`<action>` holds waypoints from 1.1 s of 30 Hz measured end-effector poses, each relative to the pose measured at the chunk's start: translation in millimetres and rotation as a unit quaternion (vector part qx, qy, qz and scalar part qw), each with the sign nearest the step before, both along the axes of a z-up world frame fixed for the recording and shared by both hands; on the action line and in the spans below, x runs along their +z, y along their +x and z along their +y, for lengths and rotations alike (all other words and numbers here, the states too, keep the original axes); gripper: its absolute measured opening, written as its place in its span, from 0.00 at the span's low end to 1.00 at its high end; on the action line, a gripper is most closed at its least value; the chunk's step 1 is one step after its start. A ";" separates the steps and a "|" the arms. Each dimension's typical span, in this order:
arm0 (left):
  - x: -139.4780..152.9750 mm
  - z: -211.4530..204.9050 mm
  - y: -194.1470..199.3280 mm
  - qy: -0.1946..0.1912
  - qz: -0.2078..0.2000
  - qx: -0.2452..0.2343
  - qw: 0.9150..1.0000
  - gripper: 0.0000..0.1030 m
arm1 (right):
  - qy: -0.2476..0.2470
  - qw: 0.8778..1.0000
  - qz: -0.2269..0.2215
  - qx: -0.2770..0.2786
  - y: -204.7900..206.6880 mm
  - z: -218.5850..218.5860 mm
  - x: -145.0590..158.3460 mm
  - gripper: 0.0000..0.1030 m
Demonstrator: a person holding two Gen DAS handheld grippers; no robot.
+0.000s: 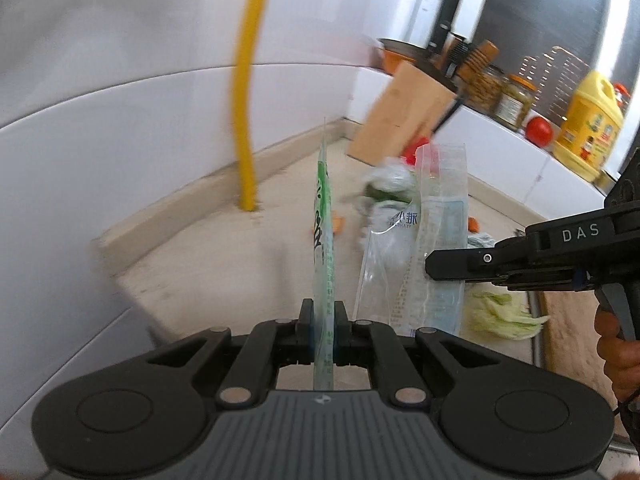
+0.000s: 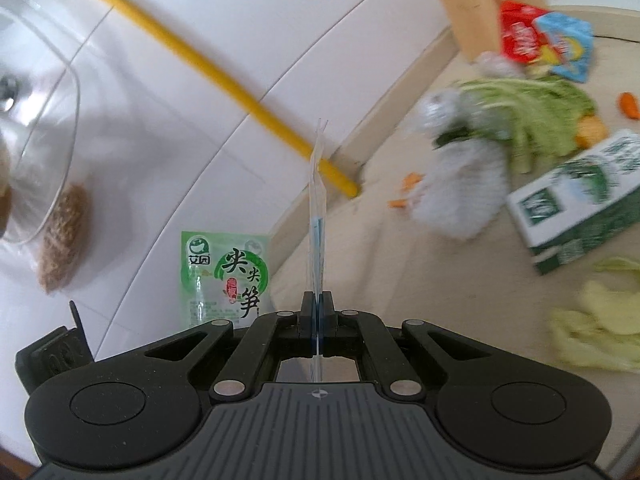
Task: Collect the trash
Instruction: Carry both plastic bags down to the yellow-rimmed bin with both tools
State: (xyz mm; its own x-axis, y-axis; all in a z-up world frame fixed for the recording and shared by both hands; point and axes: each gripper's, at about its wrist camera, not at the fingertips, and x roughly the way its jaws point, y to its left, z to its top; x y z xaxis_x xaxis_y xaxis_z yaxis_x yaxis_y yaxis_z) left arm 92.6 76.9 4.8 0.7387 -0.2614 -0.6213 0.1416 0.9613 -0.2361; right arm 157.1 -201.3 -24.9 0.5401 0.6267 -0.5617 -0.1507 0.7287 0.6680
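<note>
So the left gripper [image 1: 323, 320] has its jaws pinched tight on a green-printed snack wrapper [image 1: 323, 224], which sticks straight up edge-on between the fingers. From the right wrist view you can see that same wrapper face-on [image 2: 224, 276], green and white with big black characters, down at the lower left next to the white tiled wall [image 2: 168, 92].

The right gripper [image 2: 317, 312] is clamped together on a thin clear plastic bag [image 2: 318, 216] with a bit of blue print, also standing edge-on. In the left wrist view the bag [image 1: 436, 224] hangs flat, see-through, just to the right of the green wrapper, with the right gripper's black fingers [image 1: 460, 266] coming in from the right and a hand [image 1: 616, 356] on the grip at the far right edge.

Further out, the beige countertop [image 1: 224, 264] is still a mess: lettuce leaves [image 2: 532, 116], a crumpled white wad [image 2: 460, 184], a green-and-white carton [image 2: 576, 208] lying on its side, a red and blue packet [image 2: 544, 40] near a wooden cutting board [image 1: 400, 120], small carrot bits [image 2: 412, 180]. A yellow pipe [image 1: 246, 92] runs up the wall. Far right on a ledge: jars [image 1: 500, 92], a tomato [image 1: 538, 130], a yellow oil bottle [image 1: 590, 128].
</note>
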 end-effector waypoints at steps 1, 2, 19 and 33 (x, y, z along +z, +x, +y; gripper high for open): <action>-0.1 5.6 -3.7 -0.001 0.000 0.009 1.000 0.04 | 0.000 1.000 0.000 0.009 2.2 7.2 0.0 0.01; -0.2 10.9 -7.3 -0.001 -0.001 0.015 1.000 0.04 | 0.000 1.000 0.000 0.016 4.4 13.3 0.2 0.01; -11.4 86.4 -77.6 -0.019 -0.008 0.155 0.988 0.04 | -0.008 0.987 0.016 0.161 19.1 130.0 -6.3 0.01; -30.2 125.2 -108.0 -0.051 -0.008 0.221 0.974 0.04 | -0.043 0.973 0.026 0.226 9.5 200.0 -17.0 0.01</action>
State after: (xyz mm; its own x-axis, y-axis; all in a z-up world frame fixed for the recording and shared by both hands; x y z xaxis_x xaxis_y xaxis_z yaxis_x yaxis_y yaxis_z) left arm -15.4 202.1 -25.4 0.8026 0.0251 -0.5960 -0.2765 0.9009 -0.3344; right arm 166.6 -1.3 -41.9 0.1903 0.7425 -0.6422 -0.4365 0.6499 0.6221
